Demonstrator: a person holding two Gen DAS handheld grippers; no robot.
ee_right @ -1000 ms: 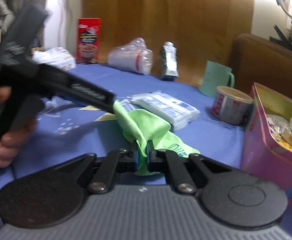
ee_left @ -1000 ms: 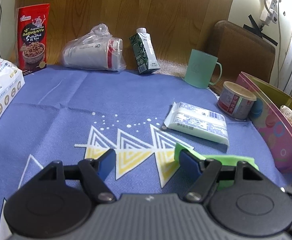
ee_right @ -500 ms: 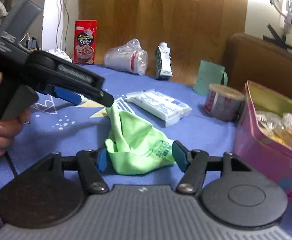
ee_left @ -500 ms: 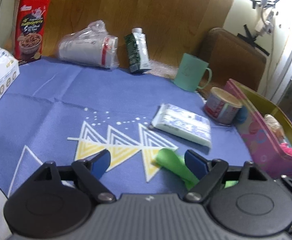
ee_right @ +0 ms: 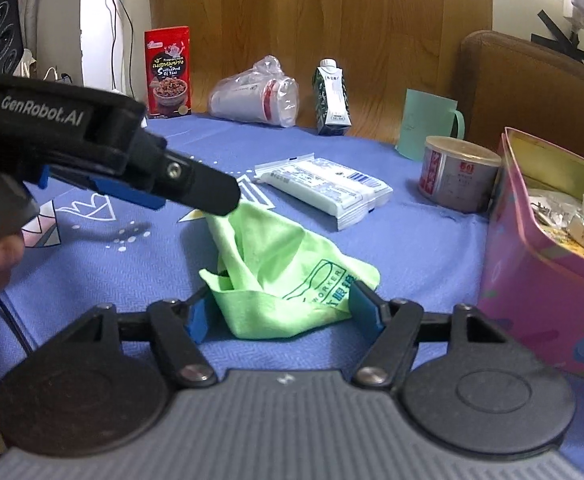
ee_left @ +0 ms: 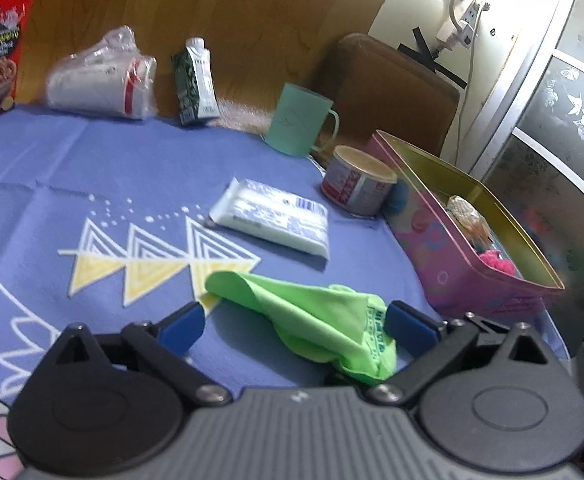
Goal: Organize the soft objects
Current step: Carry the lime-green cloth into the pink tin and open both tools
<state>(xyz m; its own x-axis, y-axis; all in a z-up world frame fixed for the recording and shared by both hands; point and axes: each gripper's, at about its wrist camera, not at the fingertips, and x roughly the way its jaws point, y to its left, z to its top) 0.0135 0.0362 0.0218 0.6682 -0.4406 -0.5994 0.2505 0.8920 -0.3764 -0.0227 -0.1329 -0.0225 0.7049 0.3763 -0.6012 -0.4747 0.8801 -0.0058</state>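
Left gripper [ee_left: 294,326] first: its blue pads are spread wide and opening further, the green cloth [ee_left: 312,322] lying loose between them, neither pad pressing it. Right gripper [ee_right: 282,314], same story: jaws parted either side of the cloth's near edge, nothing pinched. So the cloth is free, slumped on the blue tablecloth [ee_left: 92,168] in front of both tools, short of the pink tin [ee_right: 540,280].

The risk here: a close now may catch only one thin fold, and the rest would drag or slip out on the lift. The left gripper's tip sits right at the far corner in the right wrist view, so a snag there could pull the bundle askew.

The cloth itself: bright lime, thin, crumpled into a loose peak, printed logo facing up, floppy.
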